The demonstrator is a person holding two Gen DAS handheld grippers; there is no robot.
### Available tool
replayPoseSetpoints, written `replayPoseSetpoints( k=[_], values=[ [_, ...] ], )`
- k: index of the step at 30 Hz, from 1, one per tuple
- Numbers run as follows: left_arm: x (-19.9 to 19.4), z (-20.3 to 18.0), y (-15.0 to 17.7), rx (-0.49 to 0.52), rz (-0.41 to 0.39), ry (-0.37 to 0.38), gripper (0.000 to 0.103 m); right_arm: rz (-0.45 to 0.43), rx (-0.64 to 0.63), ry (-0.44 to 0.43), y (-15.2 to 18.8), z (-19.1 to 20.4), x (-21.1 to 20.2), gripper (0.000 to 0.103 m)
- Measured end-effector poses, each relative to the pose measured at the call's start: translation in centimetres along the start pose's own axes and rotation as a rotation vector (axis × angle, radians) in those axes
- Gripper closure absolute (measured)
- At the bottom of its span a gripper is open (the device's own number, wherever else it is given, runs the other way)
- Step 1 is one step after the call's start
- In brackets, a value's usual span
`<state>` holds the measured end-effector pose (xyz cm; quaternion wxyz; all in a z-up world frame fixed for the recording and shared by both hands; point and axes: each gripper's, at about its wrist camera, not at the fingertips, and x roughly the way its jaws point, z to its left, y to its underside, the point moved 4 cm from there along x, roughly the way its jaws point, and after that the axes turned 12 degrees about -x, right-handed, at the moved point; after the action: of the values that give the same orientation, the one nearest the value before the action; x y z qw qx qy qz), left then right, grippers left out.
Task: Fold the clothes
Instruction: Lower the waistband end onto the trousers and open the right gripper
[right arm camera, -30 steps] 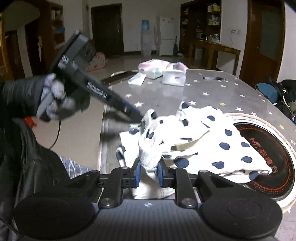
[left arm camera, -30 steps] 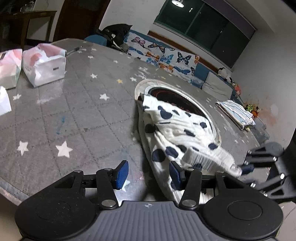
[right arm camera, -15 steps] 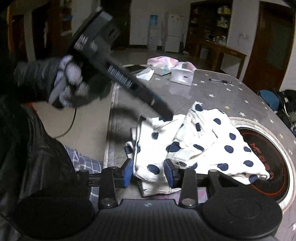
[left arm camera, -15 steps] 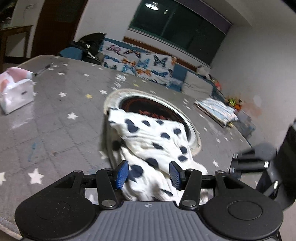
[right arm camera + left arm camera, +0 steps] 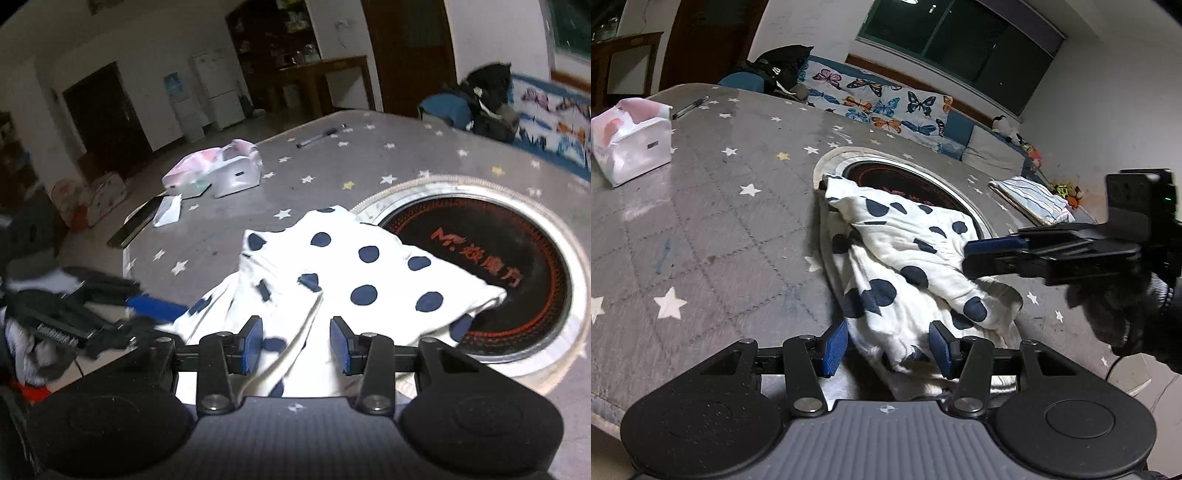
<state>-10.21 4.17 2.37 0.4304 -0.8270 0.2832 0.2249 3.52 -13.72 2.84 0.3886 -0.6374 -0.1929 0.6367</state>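
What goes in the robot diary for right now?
step: folding | left gripper: open | right gripper: open | spotted garment: bunched on table

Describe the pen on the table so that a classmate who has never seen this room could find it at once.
Start at the grey star-print table with the round black hob sunk in it. Look to the far edge, beyond the white tissue packs. There lies the pen: the only thin, dark stick on the table, alone and flat.

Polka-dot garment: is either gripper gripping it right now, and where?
Nothing is held. The left gripper and right gripper are both open, pads apart, with the polka-dot garment lying loose on the table between the fingers.
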Motion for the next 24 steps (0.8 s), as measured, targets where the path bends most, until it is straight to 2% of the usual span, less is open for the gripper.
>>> replayPoseSetpoints(
  k=[7, 12, 15, 20, 24],
  values=[
    [-0.6, 0.3, -0.8, -0.014, -0.028, -0.011, 0.051, 0.012, 0.029, -0.054, -0.3, -0.2, 2.3, 0.065],
    [-1.4, 1.0, -1.5, -0.033, -0.063, -0.036, 0.048, -0.037, -0.046, -0.09, -1.3, 1.7, 1.4, 0.065],
    [-1.8, 1.6, -1.9, -0.05, -0.081, -0.052, 0.048, -0.066, -0.137, -0.129, -2.0, 3.9, 0.2, 0.065],
    [-2.1, 1.8, -2.0, -0.054, -0.089, -0.051, 0.048, -0.061, -0.235, -0.139, -2.0, 6.8, -0.6, 0.064],
    [-2.1, 1.5, -2.2, -0.043, -0.095, -0.043, 0.048, -0.048, -0.231, -0.129, -1.0, 7.2, -1.6, 0.063]
  ],
)
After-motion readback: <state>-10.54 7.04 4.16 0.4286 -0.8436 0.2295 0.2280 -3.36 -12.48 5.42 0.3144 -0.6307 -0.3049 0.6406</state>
